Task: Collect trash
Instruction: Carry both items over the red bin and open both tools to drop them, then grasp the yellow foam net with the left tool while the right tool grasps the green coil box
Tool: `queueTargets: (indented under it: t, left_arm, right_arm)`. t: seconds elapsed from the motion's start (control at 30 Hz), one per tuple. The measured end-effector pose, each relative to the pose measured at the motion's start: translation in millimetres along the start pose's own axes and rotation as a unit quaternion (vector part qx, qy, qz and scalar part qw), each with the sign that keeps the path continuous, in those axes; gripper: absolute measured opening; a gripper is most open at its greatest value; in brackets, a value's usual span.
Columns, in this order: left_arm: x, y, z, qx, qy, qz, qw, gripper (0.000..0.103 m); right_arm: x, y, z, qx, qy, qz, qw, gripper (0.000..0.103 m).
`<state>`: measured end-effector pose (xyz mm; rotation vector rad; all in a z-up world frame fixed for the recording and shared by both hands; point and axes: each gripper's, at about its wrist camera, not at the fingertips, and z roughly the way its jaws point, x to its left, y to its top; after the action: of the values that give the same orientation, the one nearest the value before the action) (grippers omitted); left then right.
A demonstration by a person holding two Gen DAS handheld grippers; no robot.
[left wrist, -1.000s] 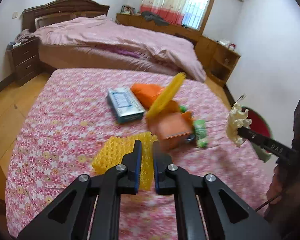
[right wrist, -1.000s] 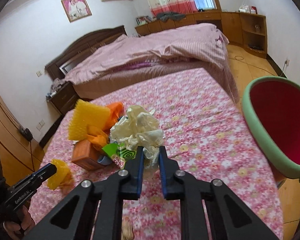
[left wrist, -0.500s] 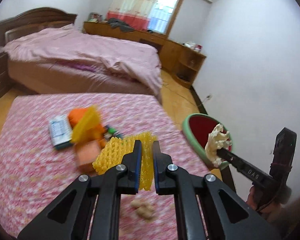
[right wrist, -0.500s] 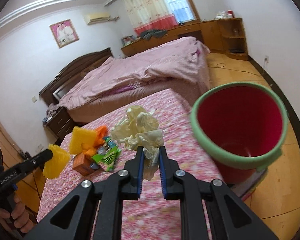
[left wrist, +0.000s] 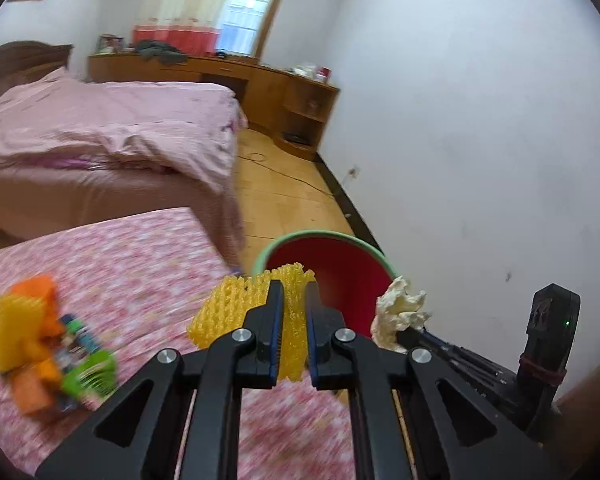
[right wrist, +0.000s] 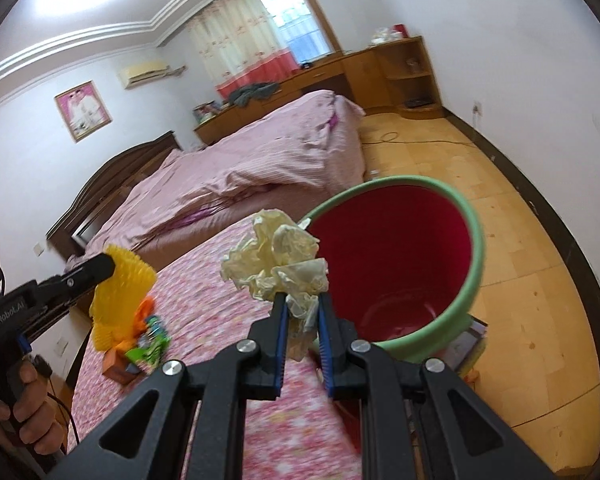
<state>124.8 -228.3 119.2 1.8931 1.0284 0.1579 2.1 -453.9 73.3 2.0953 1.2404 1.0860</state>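
My left gripper is shut on a yellow foam net, held above the right edge of the flowered table, just left of the bin. The red bin with a green rim stands past that edge. My right gripper is shut on a crumpled cream wrapper, level with the near rim of the bin. In the right wrist view the left gripper holds the yellow net further left. In the left wrist view the wrapper hangs at the bin's right rim.
A blurred heap of orange, yellow and green trash lies on the table at the left. Beyond are a pink bed, wooden cabinets, bare wooden floor and a white wall on the right. A hand grips the left handle.
Both grippers have swung right from over the trash heap toward the bin, each still gripping its piece. The bin now fills the middle of both views.
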Motion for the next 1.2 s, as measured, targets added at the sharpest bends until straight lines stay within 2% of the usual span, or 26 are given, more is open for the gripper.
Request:
queueTargets:
  t: [0.23,0.43,0.53,0.57,0.6,0.63,0.8,1.1,1.2]
  left_arm:
    - [-27.1,4.6,69.8,0.033,-0.045,0.017,0.9983,0.009]
    - [-31.5,-5.9,121.2,0.075,-0.049,0.032,0.9954,0.009]
    - [-28.9,-9.2,132.9,0.087,-0.034,0.034,0.9950,0.023]
    - [-27.5,-9.6,135.7,0.088,-0.030,0.031,0.9952,0.034]
    - [-25.8,-10.3,136.8,0.086,-0.029,0.027,0.9955,0.042]
    - [-25.6,-9.7,137.4,0.085,-0.028,0.023,0.9957,0.043]
    - [-23.1,-6.8,134.5,0.078,-0.013,0.022,0.9966,0.044]
    - [-11.0,-2.5,100.8,0.064,0.008,0.016,0.9978,0.044]
    - [-4.6,-1.3,82.9,0.059,0.013,0.001,0.9982,0.044]
  right_arm:
    - [-37.8,9.9,14.5,-0.002,-0.023,0.030,0.999,0.016]
    - [-61.3,13.6,33.1,0.010,-0.031,0.043,0.999,0.018]
    - [-67.7,17.8,39.2,0.012,-0.034,0.050,0.998,0.020]
    - [-69.0,18.7,40.8,0.010,-0.032,0.052,0.998,0.021]
    - [-71.2,19.9,40.5,0.008,-0.033,0.052,0.998,0.022]
    - [-73.1,20.6,41.0,0.005,-0.034,0.054,0.998,0.027]
    - [-80.5,21.2,42.8,0.001,-0.037,0.067,0.997,0.040]
    - [-73.7,23.7,37.0,0.001,-0.031,0.064,0.997,0.049]
    - [-64.6,25.7,30.7,-0.002,-0.024,0.058,0.998,0.056]
